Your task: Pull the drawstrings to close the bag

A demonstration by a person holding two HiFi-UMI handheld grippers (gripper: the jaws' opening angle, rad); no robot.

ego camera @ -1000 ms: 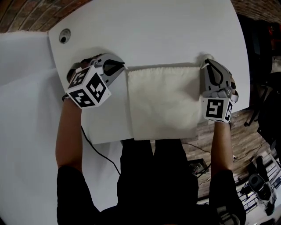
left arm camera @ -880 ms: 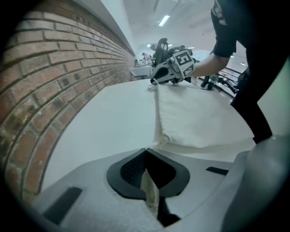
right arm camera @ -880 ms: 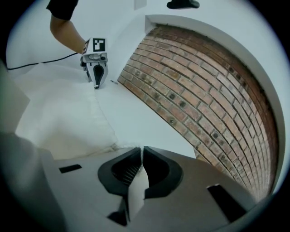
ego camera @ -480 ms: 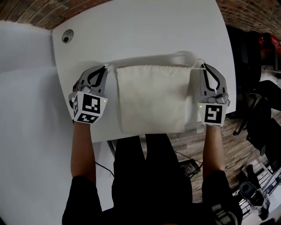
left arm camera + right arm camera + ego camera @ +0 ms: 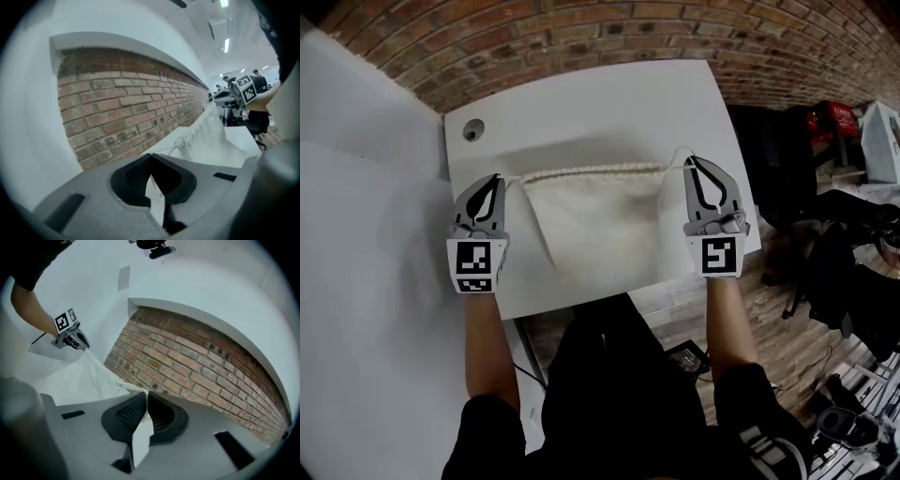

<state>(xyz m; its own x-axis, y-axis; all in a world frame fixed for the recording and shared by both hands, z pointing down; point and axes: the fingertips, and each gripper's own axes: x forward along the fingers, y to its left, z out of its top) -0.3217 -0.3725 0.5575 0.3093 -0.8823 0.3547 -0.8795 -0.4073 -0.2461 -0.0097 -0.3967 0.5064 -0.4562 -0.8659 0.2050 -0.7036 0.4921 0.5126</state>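
Mid-pull, left gripper (image 5: 494,180) and right gripper (image 5: 692,162) clamped on the drawstrings (image 5: 179,142), cloth bag (image 5: 595,220) half-cinched above counter (image 5: 581,112); next, probably spreading wider.

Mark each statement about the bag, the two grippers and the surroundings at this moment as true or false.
1. The cream cloth drawstring bag is stretched between the left gripper and the right gripper. True.
2. The left gripper's jaws stand wide open. False: they are shut on the white left drawstring.
3. The right gripper is shut on the white right drawstring. True.
4. The bag's gathered mouth faces the person. False: it faces away, towards the red brick wall.
5. The bag is over the white table. True.
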